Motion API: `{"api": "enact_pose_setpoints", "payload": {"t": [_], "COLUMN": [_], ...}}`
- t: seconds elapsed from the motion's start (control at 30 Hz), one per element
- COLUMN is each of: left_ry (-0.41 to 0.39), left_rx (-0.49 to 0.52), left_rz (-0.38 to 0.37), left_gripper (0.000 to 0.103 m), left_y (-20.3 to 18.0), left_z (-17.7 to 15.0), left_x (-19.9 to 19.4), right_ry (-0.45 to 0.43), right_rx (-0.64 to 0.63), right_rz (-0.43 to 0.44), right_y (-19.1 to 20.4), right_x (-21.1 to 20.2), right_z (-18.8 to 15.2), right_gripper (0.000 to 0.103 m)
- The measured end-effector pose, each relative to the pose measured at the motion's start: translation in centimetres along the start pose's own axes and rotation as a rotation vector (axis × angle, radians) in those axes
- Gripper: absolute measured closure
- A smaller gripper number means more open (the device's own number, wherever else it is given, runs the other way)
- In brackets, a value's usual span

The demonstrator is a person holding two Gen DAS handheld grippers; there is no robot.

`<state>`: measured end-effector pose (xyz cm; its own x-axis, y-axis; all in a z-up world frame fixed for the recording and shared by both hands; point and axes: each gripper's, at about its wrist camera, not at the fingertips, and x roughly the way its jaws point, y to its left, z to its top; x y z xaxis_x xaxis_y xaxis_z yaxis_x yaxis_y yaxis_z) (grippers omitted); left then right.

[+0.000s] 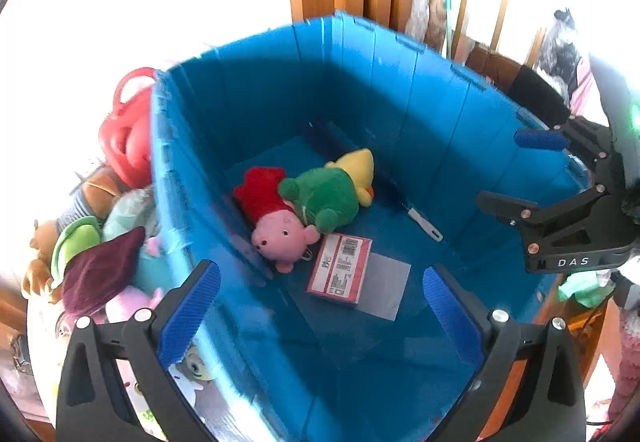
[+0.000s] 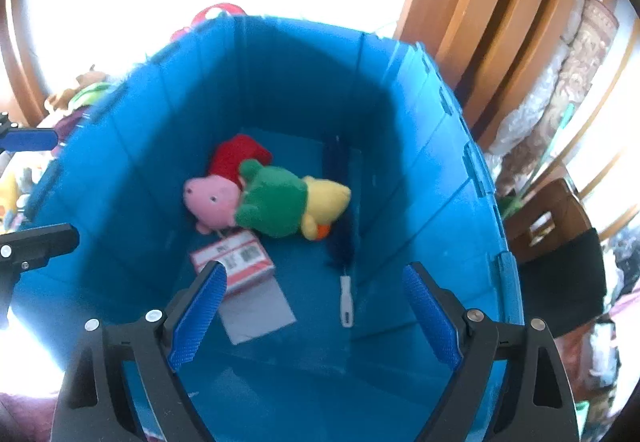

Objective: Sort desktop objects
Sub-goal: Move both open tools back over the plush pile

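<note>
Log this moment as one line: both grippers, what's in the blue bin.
left gripper: open, empty | right gripper: open, empty | blue bin: pig plush, green-yellow plush, red-white box, brush

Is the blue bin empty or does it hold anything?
Not empty: the blue bin holds a pink pig plush, a green plush and a red-and-white box.
</note>
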<state>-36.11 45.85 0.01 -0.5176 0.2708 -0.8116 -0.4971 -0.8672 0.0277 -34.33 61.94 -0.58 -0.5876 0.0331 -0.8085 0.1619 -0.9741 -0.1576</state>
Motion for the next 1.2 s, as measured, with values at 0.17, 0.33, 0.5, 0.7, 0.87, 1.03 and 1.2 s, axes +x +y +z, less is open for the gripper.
{"api": "enact_pose_setpoints", "payload": {"t": [0.17,0.33,0.5,0.7,0.87,1.03,1.2], "left_ry": [-0.082,-0.141,-0.159,-0.158,-0.148,-0.123,-0.105], "left_rx": [0.0,-0.019,-0.045,-0.087,-0.139,-0.174,-0.226], "left_rz": [0.02,0.019,0.04,0.072,0.09,0.125,0.196], "left_gripper": [0.0,0.0,0.0,0.0,0.0,0.0,0.0], "left_y": [0.9,2.9,6.2,10.2,13.3,16.0,19.4], "left_z": [-2.5,-6.0,-10.9,-17.1,-22.2,-27.0,-31.7], "left_x": [-4.3,-7.9,-10.1,-12.0,-13.4,-14.4,-15.0], "right_ry": [-0.069,-0.133,-0.189,-0.238,-0.242,-0.26,-0.261], "right_rx": [-0.001,-0.017,-0.019,-0.011,0.022,0.049,0.049], "right_rz": [0.001,-0.016,0.005,0.043,0.087,0.112,0.16], "right_y": [2.4,6.5,11.3,17.8,22.0,25.6,29.7], "right_x": [-3.3,-6.9,-10.1,-12.6,-12.9,-13.1,-12.7], "right_z": [-0.7,-1.5,-2.3,-3.8,-5.5,-7.2,-8.3], "right_gripper": [0.012,0.011,0.008,0.001,0.001,0.001,0.001]}}
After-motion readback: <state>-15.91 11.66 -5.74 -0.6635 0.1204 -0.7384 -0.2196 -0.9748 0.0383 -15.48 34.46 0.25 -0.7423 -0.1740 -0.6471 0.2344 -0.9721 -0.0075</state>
